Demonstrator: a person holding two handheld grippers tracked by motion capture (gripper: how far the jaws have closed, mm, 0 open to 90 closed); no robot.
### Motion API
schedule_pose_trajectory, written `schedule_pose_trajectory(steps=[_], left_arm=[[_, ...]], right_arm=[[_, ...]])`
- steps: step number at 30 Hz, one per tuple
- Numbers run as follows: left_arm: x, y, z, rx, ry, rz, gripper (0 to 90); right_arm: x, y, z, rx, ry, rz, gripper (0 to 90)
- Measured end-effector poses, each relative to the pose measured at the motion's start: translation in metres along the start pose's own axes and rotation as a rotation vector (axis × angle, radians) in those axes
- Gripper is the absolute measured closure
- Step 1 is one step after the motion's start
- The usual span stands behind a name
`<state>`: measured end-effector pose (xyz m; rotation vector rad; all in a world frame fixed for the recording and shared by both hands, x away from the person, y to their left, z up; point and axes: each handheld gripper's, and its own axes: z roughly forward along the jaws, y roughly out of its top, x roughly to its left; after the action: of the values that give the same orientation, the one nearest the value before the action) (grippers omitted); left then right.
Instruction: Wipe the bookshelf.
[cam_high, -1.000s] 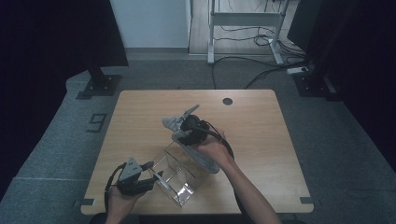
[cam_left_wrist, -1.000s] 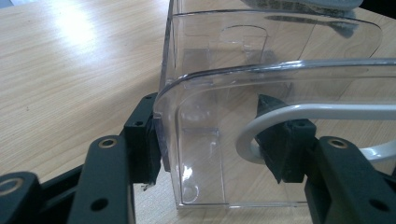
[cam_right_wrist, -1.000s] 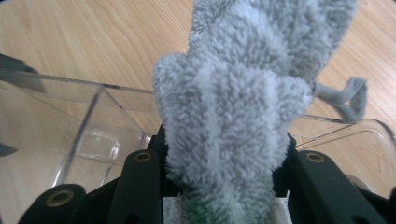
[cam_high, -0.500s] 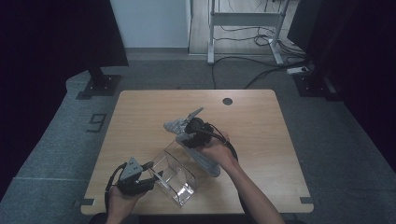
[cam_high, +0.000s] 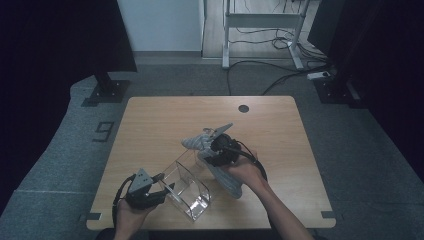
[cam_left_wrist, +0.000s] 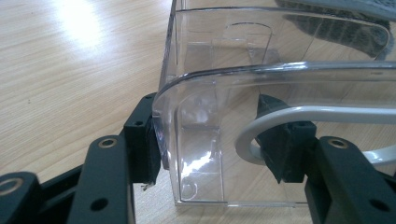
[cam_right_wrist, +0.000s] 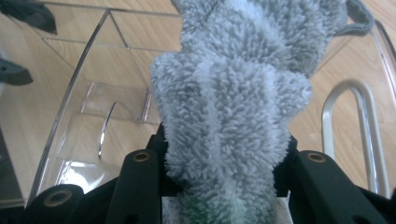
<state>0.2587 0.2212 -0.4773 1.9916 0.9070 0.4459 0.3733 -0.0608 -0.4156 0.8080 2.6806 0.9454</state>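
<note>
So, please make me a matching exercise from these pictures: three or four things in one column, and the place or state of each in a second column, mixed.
Things:
1. clear plastic box
2. grey fluffy cloth
3. round dark hole
4. white handle

States or places:
a. in the table top near its far edge
b. clamped between the right gripper jaws
c. its wall is pinched by the left gripper
d. curved, at the box's rim

Pairs: 1-c, 2-b, 3-a, 4-d

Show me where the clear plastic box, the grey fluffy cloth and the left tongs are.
clear plastic box (cam_high: 192, 192), high view, its near wall.
grey fluffy cloth (cam_right_wrist: 233, 98), right gripper view, its bunched middle.
left tongs (cam_left_wrist: 215, 147), left gripper view, midway between tips.
</note>
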Motion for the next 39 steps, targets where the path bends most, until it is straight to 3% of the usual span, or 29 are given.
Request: schedule_pose_trajectory(steps=[5,18,24,39], left_arm=[[0.000,0.000,0.000,0.001,0.000,-0.004,44.5],[0.000,0.000,0.000,0.003,0.002,-0.005,44.5],[0.000,0.000,0.000,0.003,0.002,-0.005,44.5],[0.000,0.001,0.001,0.001,0.005,-0.008,44.5]], right_arm=[[0.000,-0.013,-0.007,-0.012,0.015,0.014,58.8],[0.005,-0.047,-0.018,-0.012,0.001,0.015,60.4],[0.009,-0.057,-0.019,-0.005,-0.026,-0.005,62.0],[0.004,-0.073,-0.011,-0.008,0.005,0.026,62.8]])
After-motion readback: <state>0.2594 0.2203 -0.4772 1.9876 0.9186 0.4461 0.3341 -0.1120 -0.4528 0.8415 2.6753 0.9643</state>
